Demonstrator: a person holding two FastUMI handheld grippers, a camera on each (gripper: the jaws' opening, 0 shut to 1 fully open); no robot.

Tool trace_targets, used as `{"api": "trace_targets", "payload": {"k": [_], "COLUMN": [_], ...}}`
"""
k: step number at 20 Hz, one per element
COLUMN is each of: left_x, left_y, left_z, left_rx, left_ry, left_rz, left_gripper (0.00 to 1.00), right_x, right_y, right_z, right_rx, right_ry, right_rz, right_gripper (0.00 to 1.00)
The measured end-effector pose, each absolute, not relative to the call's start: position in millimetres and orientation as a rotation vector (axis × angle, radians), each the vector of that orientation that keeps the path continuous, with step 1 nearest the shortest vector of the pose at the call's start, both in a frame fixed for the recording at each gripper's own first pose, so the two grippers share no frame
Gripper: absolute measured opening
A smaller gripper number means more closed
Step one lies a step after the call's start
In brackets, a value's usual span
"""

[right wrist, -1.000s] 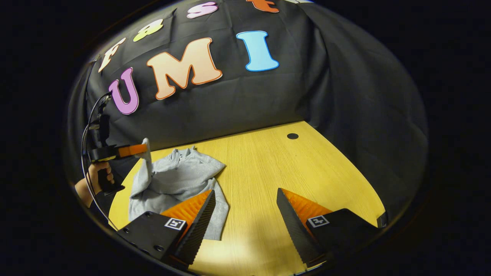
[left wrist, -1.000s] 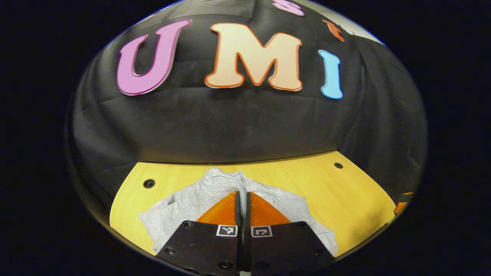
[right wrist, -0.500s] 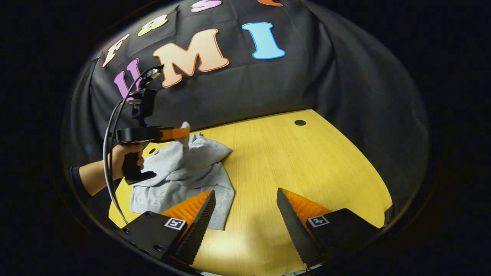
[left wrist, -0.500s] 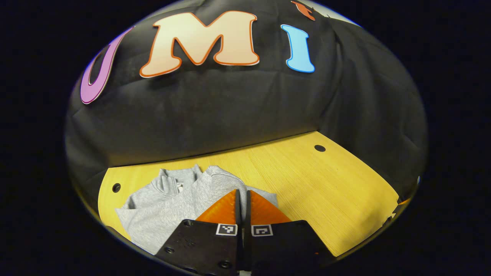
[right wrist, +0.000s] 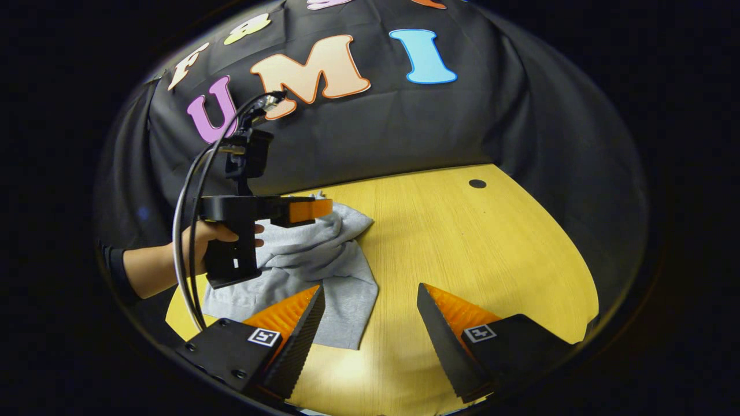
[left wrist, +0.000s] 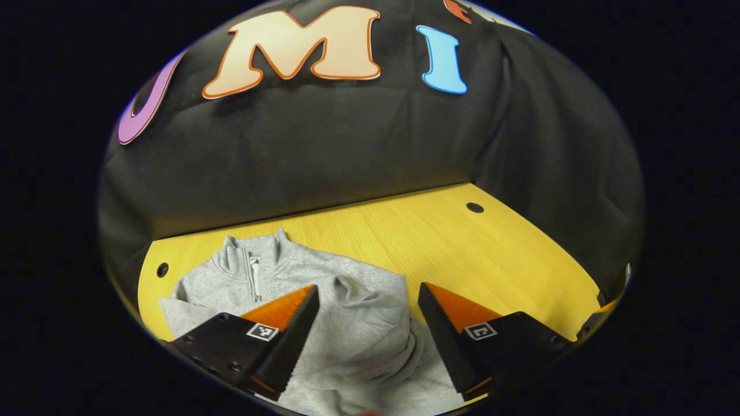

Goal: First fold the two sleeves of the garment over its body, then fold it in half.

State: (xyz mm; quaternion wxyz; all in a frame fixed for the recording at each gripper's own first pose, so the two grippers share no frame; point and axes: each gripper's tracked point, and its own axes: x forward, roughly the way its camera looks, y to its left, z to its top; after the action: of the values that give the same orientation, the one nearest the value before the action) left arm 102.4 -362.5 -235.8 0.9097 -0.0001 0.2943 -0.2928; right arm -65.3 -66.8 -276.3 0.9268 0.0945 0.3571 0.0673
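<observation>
1. One grey garment (left wrist: 358, 323) lies on the yellow wooden table (left wrist: 491, 254), toward the table's left part in the left gripper view, its stand-up collar and short zip (left wrist: 253, 278) pointing at the black cloth wall (left wrist: 324, 150).
2. Fabric is a heathered light grey knit. A sleeve (left wrist: 370, 303) lies folded across the body, bunched in soft ridges rather than flat.
3. Left gripper (left wrist: 367, 292): fingers spread wide apart, hovering over the garment, nothing between them. In the right gripper view the same left gripper (right wrist: 315, 209) is seen side-on above the garment (right wrist: 324, 260), held by a hand (right wrist: 202, 237) with a dark sleeve cuff at the wrist; cables (right wrist: 191, 231) loop from its back.
4. Right gripper (right wrist: 370, 294): fingers spread, empty, over bare table (right wrist: 462, 242) just beside the garment's hem edge.
5. Round dark holes in the tabletop: one far right (left wrist: 474, 207), one far left (left wrist: 162, 269).
6. Hidden or unclear: the garment's lower hem is cut off by the left gripper's fingers and the picture edge in the left gripper view; in the right gripper view the collar is behind the left gripper and hand. Whether the second sleeve is folded, cannot tell.
</observation>
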Motion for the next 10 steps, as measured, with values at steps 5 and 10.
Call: {"api": "trace_targets", "payload": {"k": [5, 10], "left_x": [63.5, 33.2], "left_y": [-293.4, -214.3], "left_z": [-235.5, -263.0], "left_rx": [-0.011, -0.001], "left_ry": [0.549, 0.608], "left_rz": [-0.539, -0.430], "left_gripper": [0.94, 0.95], "right_x": [-59.2, -55.6], "right_y": [-47.3, -28.8], "right_z": [-286.2, -301.9], "right_rx": [0.191, 0.165], "right_ry": [0.727, 0.749], "right_rz": [0.144, 0.146], "right_gripper": [0.99, 0.99]}}
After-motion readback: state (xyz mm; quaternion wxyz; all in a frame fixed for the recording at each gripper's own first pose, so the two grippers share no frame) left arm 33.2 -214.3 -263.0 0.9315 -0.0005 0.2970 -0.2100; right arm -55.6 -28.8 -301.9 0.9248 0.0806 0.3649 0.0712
